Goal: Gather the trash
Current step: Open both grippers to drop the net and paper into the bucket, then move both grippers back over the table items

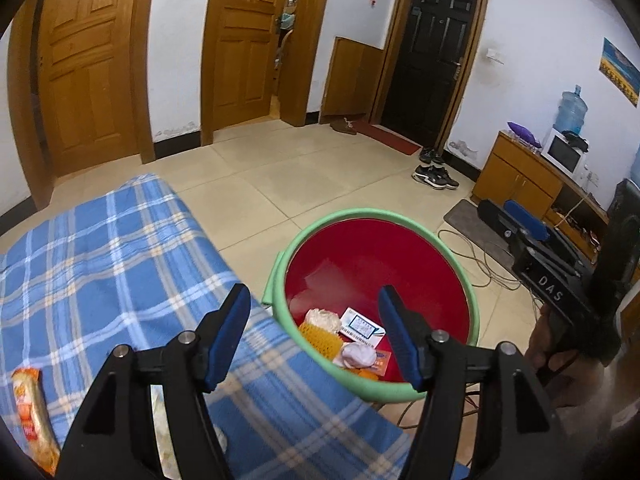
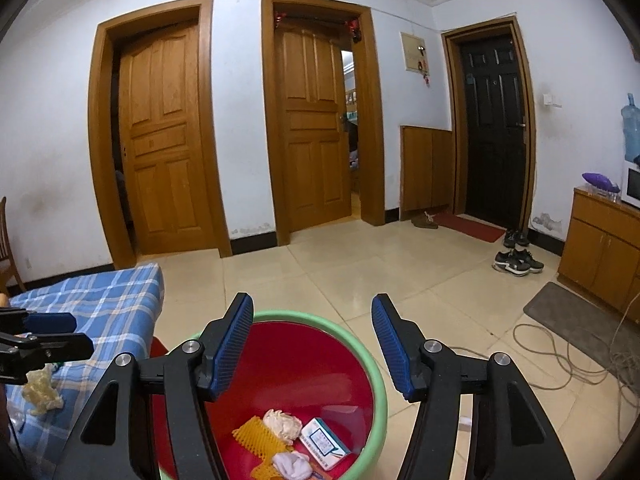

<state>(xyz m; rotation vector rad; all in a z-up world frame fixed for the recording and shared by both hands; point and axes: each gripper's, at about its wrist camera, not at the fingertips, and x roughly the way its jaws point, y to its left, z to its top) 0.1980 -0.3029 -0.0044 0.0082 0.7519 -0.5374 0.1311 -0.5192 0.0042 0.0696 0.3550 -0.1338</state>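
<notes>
A red bin with a green rim (image 1: 360, 216) stands on the floor beside the table with the blue plaid cloth (image 1: 100, 248). In the bin lie a yellow foam net (image 1: 320, 336), a crumpled tissue (image 1: 322, 317), a small white and blue box (image 1: 362, 326) and a white wad (image 1: 358, 356). My left gripper (image 1: 313, 292) is open over the table edge and the bin, nothing between its pads. My right gripper (image 2: 312, 300) is open above the bin's rim (image 2: 372, 364), also empty. An orange snack wrapper (image 1: 28, 408) and a crumpled yellowish paper (image 2: 40, 392) lie on the cloth.
Tiled floor (image 2: 360, 272) spreads toward two wooden doors and a black door (image 2: 494, 128). Shoes (image 2: 518, 262), a grey mat (image 2: 580, 320) and loose cables (image 2: 560, 364) lie to the right, by a wooden cabinet (image 2: 600, 248). A wooden chair (image 2: 6, 256) shows at far left.
</notes>
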